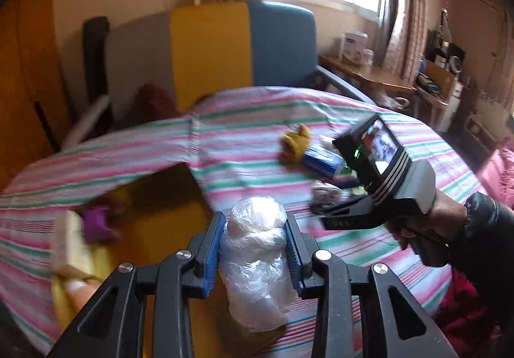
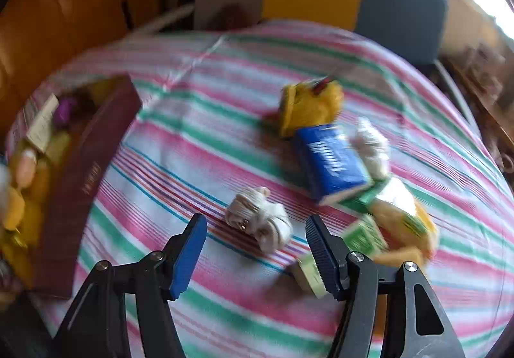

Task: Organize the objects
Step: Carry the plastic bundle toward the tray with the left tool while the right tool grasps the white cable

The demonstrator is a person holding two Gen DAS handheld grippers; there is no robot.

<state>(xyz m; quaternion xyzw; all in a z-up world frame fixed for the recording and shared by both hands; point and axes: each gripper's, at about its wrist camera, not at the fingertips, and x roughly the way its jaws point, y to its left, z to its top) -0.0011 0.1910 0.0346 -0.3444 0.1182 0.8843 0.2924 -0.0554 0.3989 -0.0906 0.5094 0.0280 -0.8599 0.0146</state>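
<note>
My left gripper is shut on a white roll wrapped in clear plastic, held above the near edge of an open box. The box has a maroon wall and holds a purple item, a pale carton and yellow things. My right gripper is open just in front of a white bundled cloth on the striped bedsheet. Beyond lie a blue packet, a yellow bag, another white bundle, and green and yellow cartons.
A chair with grey, yellow and blue panels stands behind the bed. A wooden desk with clutter is at the far right under a window. An orange wooden panel is on the left.
</note>
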